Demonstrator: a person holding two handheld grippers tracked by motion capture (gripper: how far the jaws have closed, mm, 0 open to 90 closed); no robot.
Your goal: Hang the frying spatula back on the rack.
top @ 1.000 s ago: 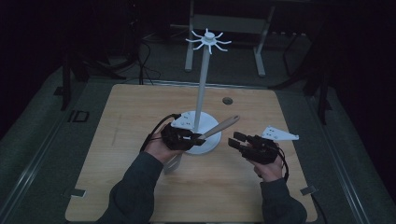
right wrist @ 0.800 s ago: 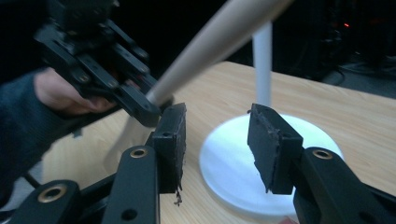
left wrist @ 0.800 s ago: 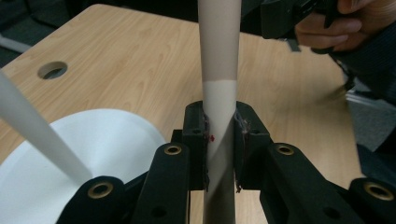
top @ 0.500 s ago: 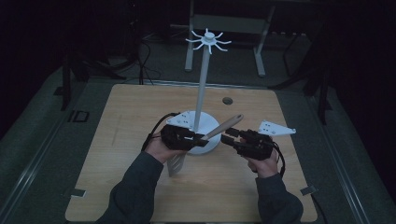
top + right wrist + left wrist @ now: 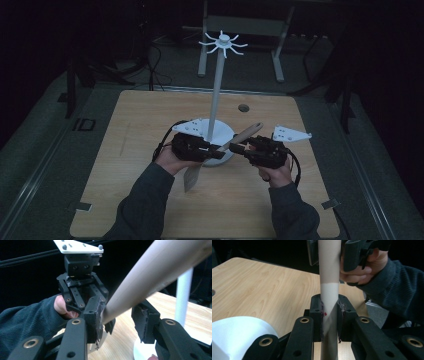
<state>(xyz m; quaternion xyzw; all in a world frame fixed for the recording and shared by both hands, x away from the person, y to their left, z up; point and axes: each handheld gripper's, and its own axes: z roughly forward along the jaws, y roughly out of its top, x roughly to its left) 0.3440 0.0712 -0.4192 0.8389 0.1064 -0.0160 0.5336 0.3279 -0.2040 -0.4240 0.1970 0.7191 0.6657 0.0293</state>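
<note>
Spatula (image 5: 329, 290) ends cut off

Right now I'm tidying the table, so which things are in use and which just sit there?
In use:
- spatula, clamped by left gripper
- right gripper, open around its handle

Idle:
- white stand
- table with dark grommet

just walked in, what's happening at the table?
A person works a pair of tongs in each hand by the white stand. The left tongs are shut on a wooden spatula, gripping its handle. The right tongs are open, jaws on either side of the handle, not closed. It looks like a handover between the two.
</note>
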